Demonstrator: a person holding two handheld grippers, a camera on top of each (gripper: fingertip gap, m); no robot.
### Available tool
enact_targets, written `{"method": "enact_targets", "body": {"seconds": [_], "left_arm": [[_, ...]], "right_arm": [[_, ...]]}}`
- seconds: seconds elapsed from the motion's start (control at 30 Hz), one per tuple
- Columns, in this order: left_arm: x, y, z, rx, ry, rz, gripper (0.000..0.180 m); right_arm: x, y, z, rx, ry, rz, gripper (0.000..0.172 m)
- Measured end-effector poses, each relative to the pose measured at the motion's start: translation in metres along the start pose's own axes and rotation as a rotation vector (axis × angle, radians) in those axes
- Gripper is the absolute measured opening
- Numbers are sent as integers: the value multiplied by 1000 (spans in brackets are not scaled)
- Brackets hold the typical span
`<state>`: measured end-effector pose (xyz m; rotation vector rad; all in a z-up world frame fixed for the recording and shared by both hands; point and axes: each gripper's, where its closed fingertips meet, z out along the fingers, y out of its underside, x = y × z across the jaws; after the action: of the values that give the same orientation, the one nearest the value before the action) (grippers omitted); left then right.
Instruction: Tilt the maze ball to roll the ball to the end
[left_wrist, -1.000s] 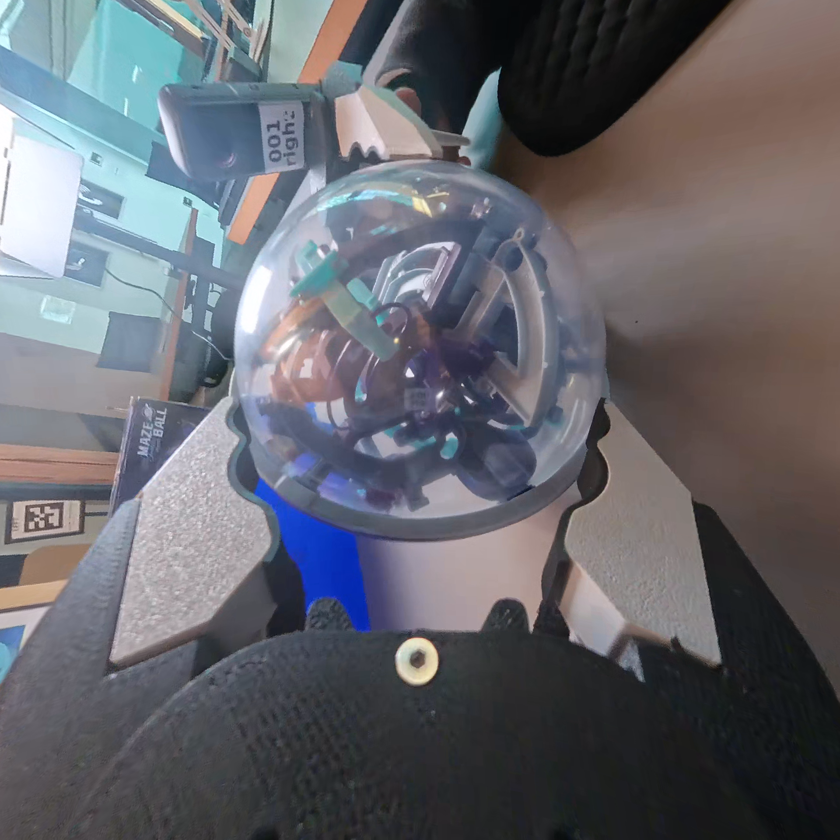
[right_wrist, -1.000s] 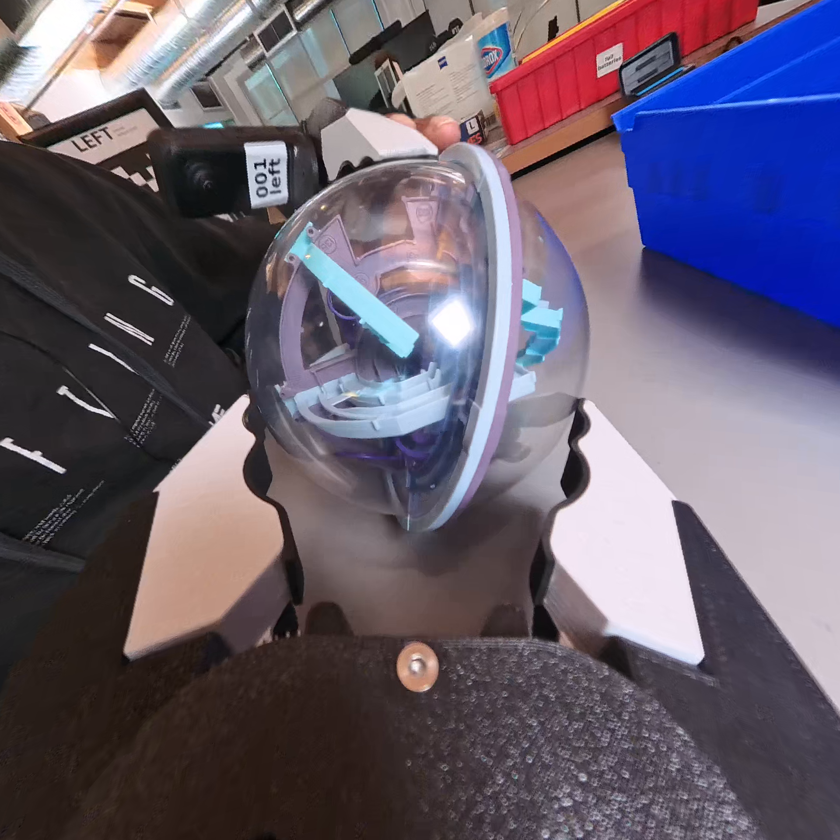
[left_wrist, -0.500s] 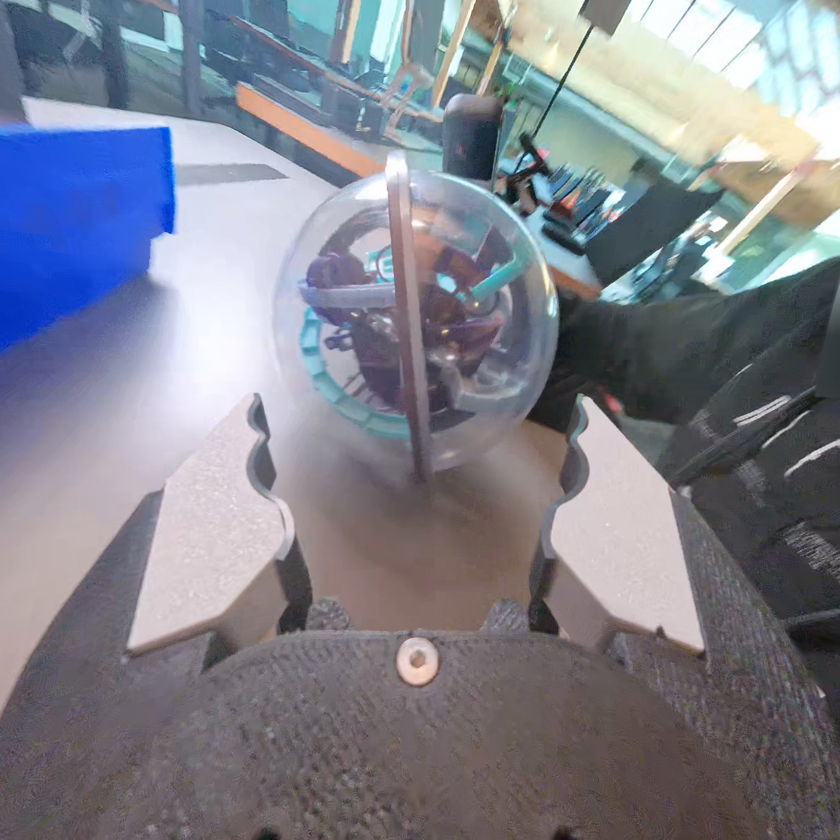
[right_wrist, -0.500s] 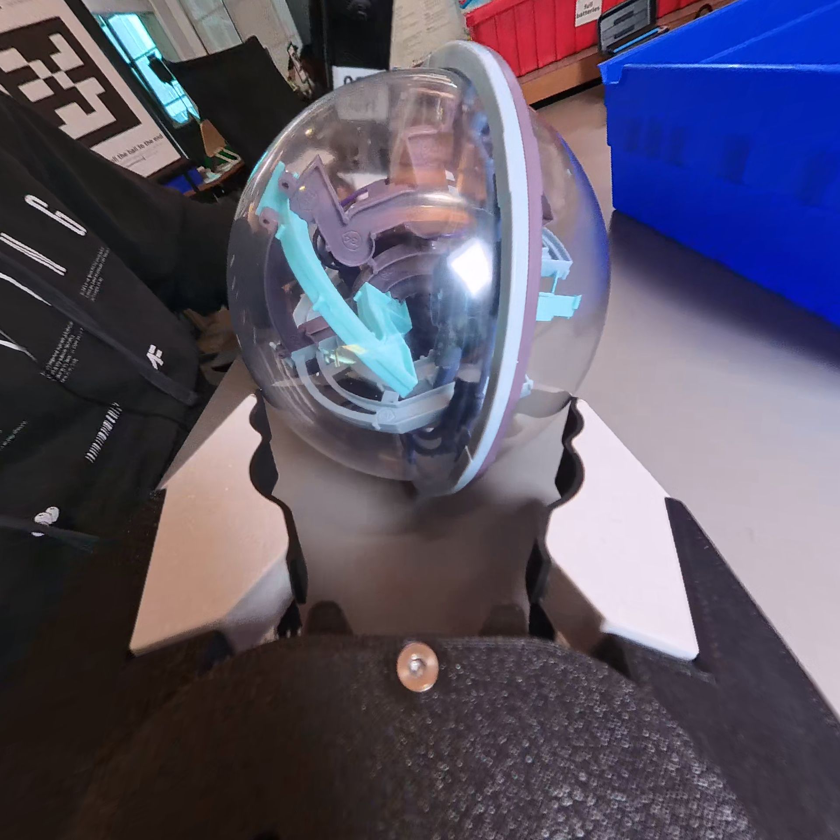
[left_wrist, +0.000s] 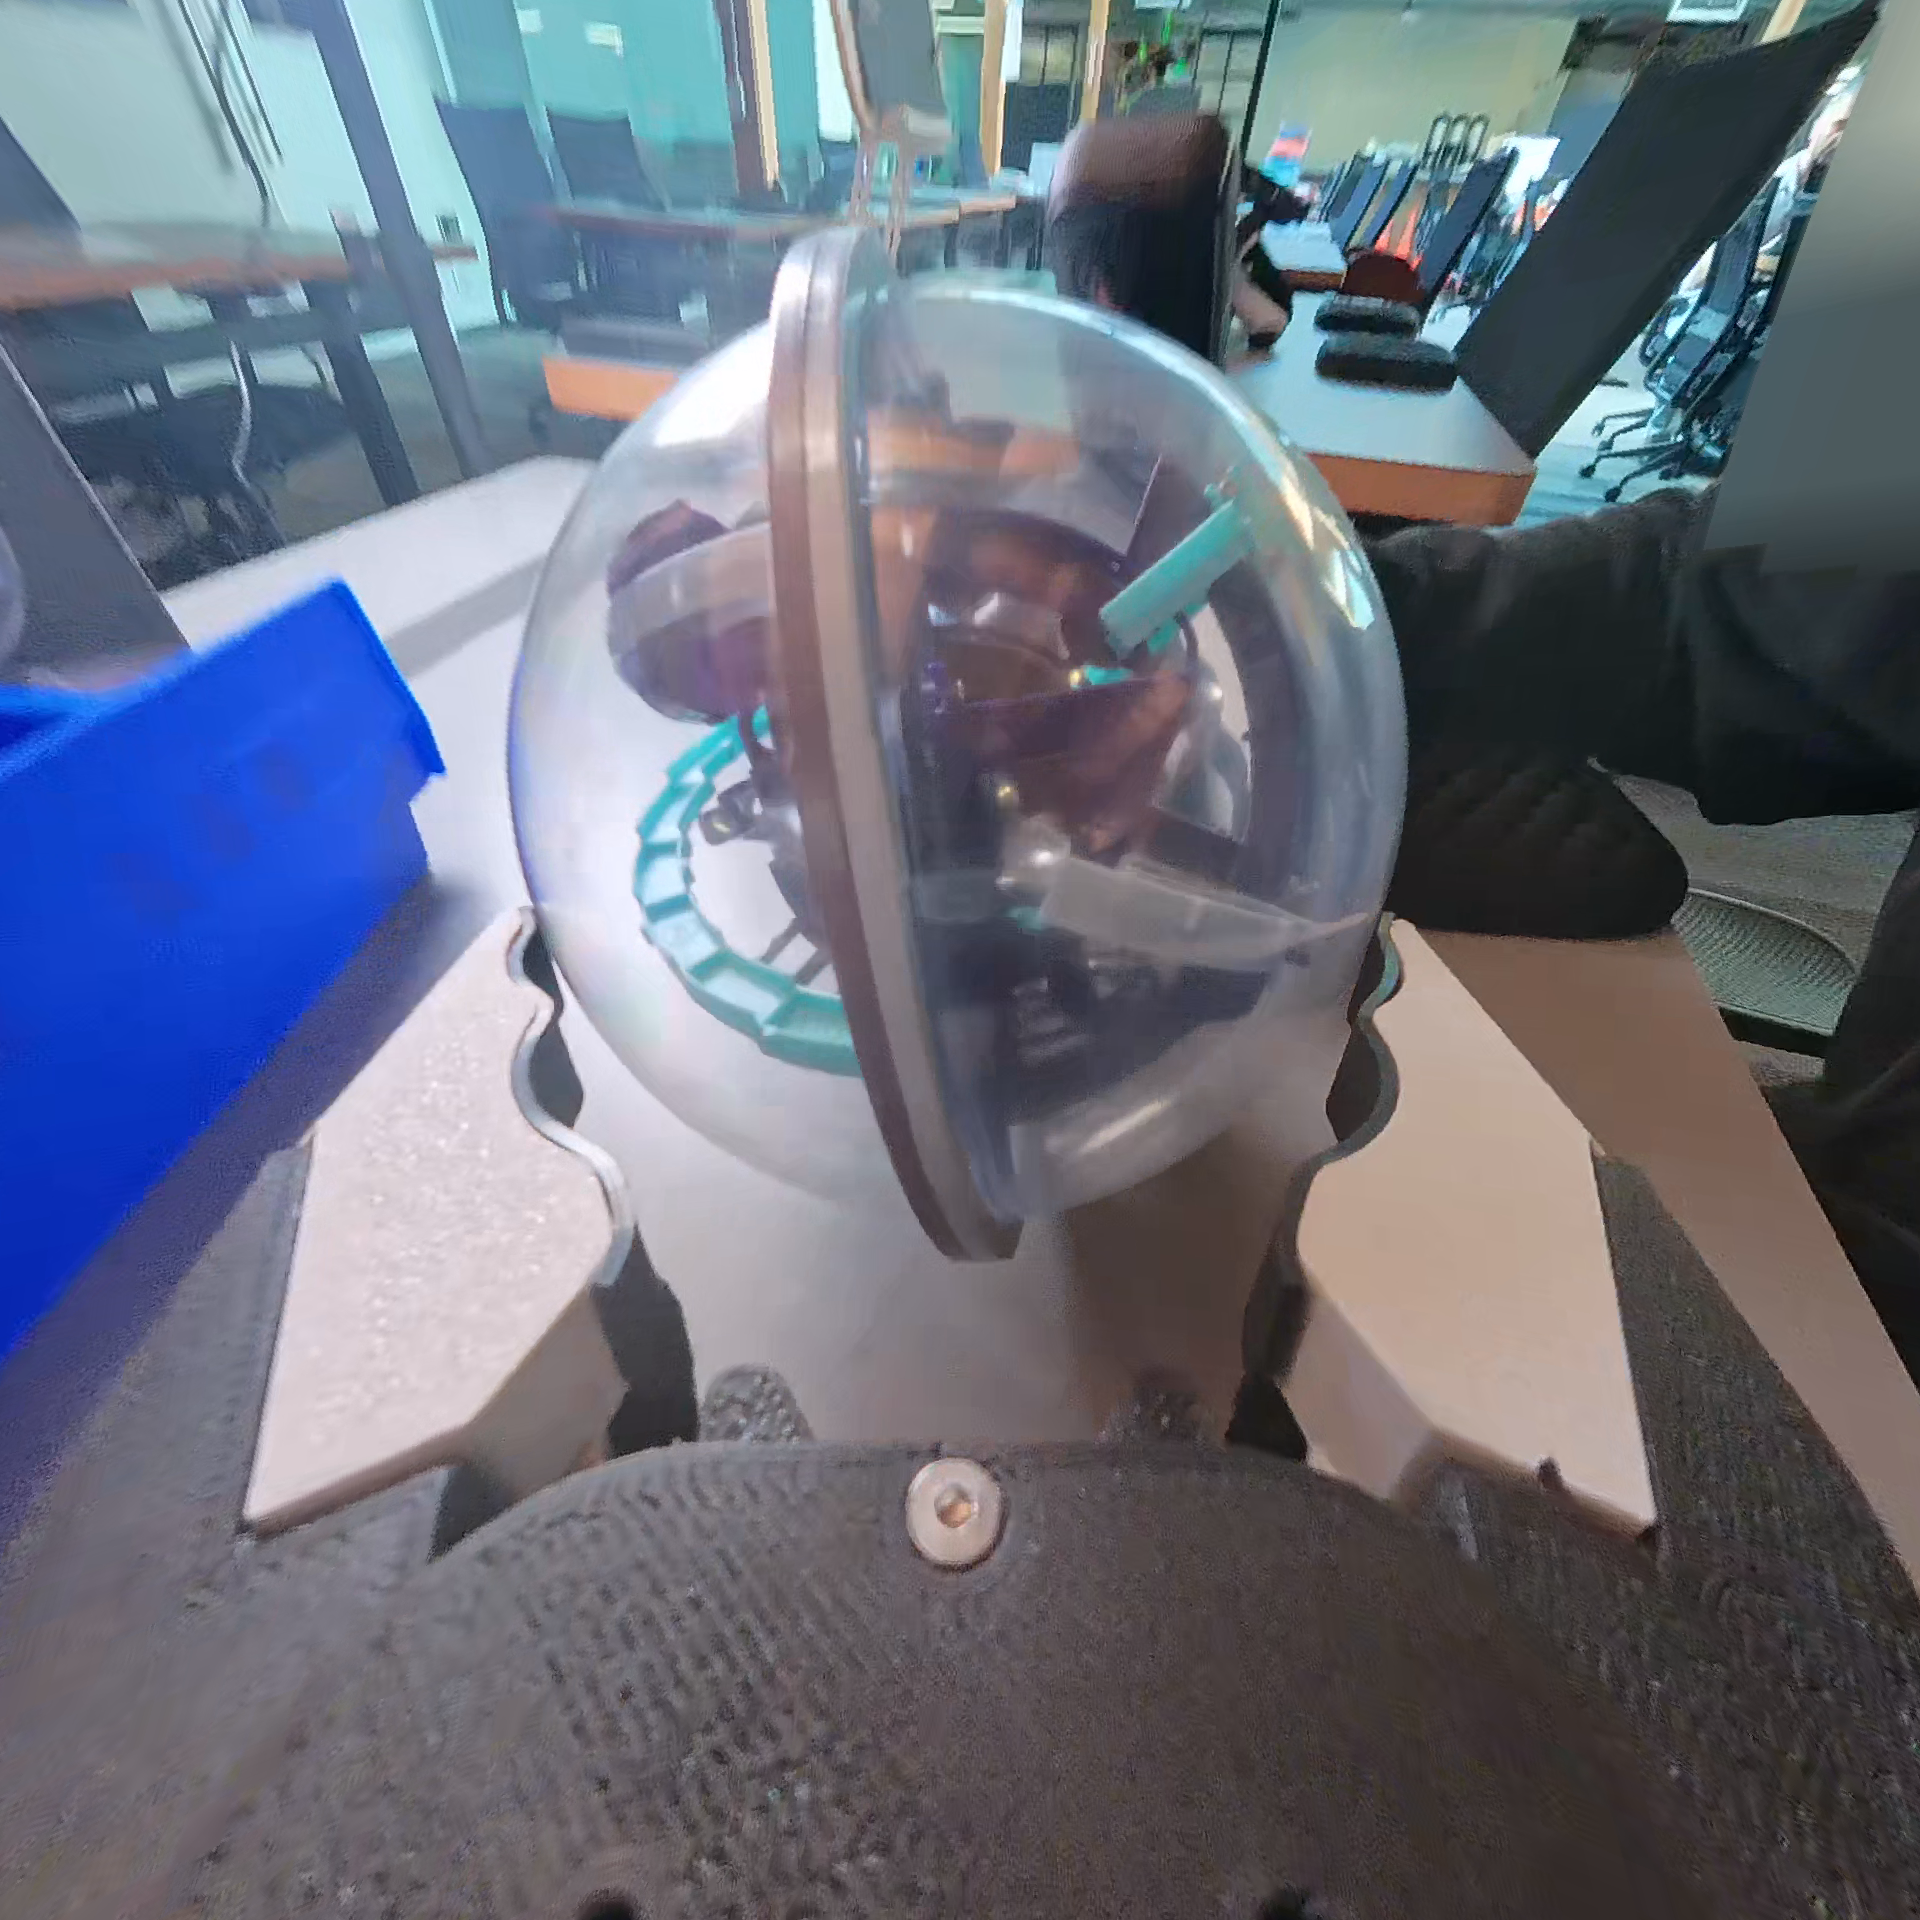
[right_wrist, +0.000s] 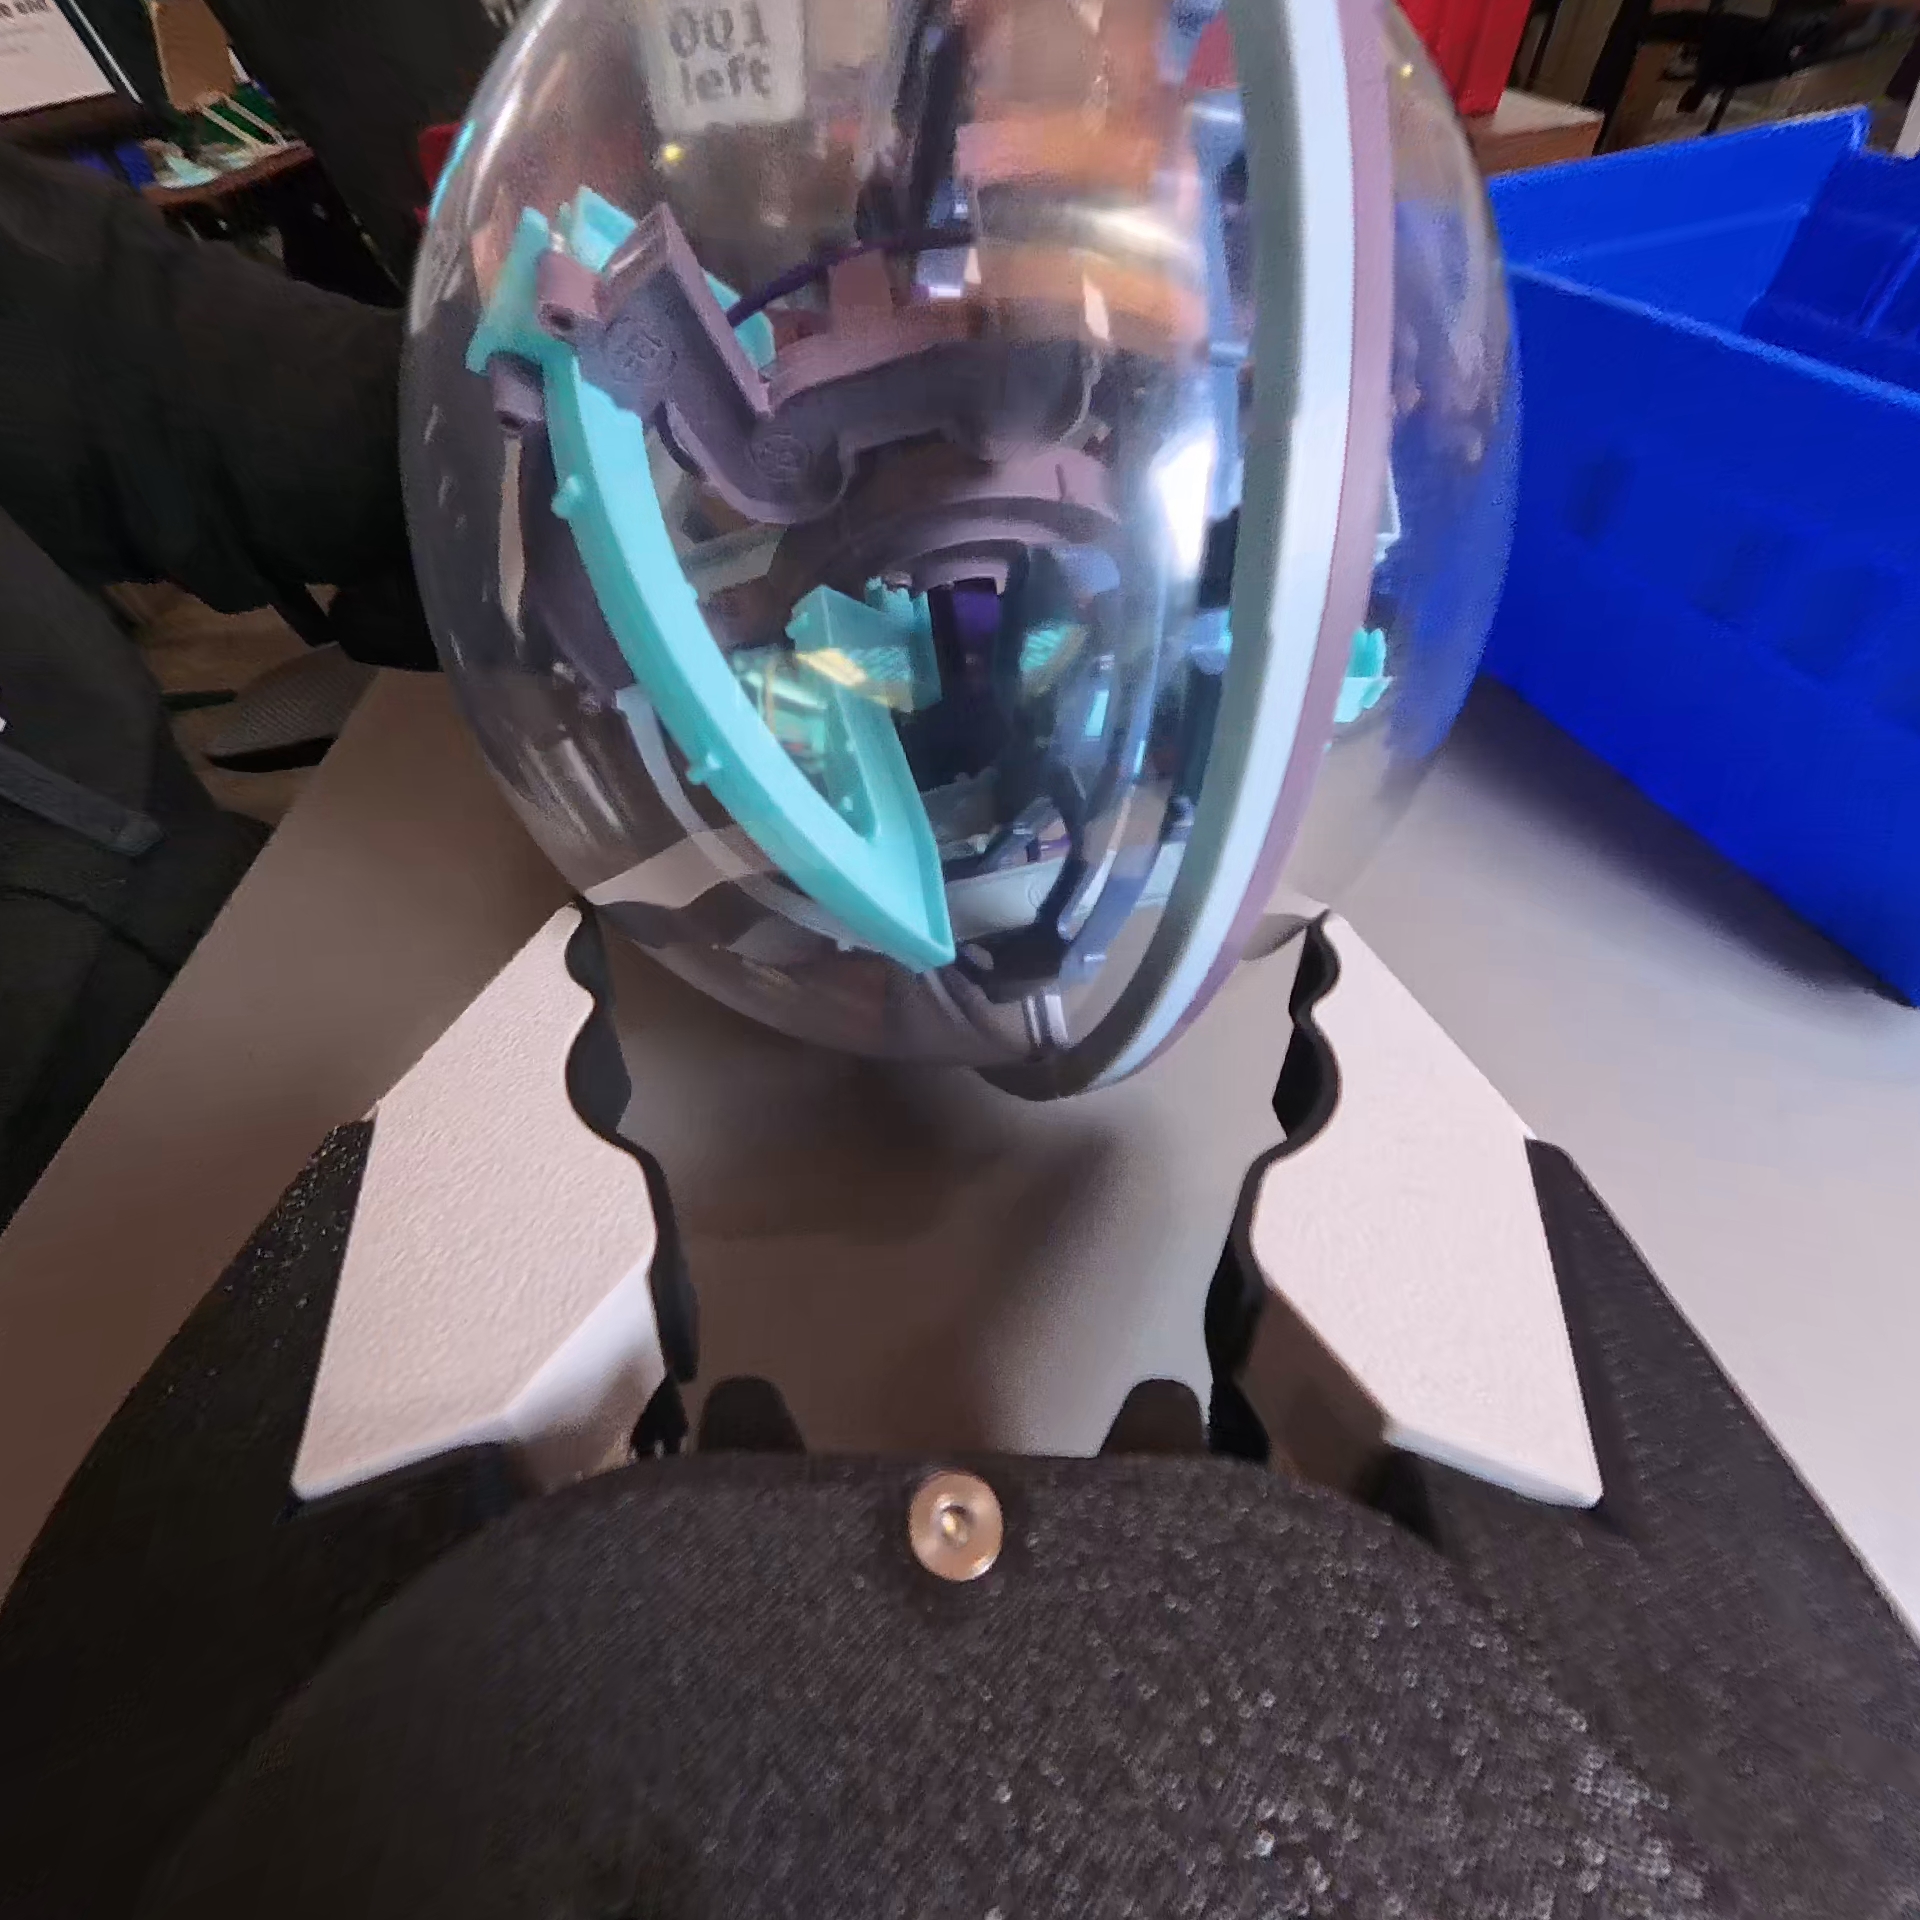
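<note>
Maze ball (left_wrist: 956, 727) gripped by both claws; small steel ball (left_wrist: 1006, 792), blurry, seemingly only in left view.

One maze ball (left_wrist: 1039, 727), two claws, one blue bin (right_wrist: 1714, 499).

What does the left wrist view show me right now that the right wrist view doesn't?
Only the left wrist view shows the small metal ball inside the maze and a curved teal ladder track.

Only the right wrist view shows a long pointed teal track and the seam band's pale and mauve stripes.

Both show the clear maze ball between their own fingertips, the blue bin and the pale table.
</note>
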<state>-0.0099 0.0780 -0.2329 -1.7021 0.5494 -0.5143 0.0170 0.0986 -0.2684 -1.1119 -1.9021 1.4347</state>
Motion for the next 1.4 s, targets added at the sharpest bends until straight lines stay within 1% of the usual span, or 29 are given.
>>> {"method": "enact_targets", "body": {"seconds": [0.13, 0.27, 0.53, 0.73, 1.03, 1.4], "left_arm": [[4, -18, -6, 74, 4, 77, 146], [5, -22, -10, 112, 20, 96, 146], [12, -40, -14, 169, 36, 181, 146], [17, -67, -14, 203, 39, 261, 146], [17, -112, -11, 226, 23, 322, 146], [14, -156, -19, 251, 45, 320, 146]], "right_arm": [[-4, -14, 0, 56, 23, -51, 127], [-6, -29, -5, 106, 53, -98, 126], [-12, -51, -15, 138, 96, -191, 125], [-14, -76, -31, 158, 126, -274, 125], [-14, -121, -58, 182, 139, -365, 125], [-14, -167, -72, 266, 145, -378, 125]]}}
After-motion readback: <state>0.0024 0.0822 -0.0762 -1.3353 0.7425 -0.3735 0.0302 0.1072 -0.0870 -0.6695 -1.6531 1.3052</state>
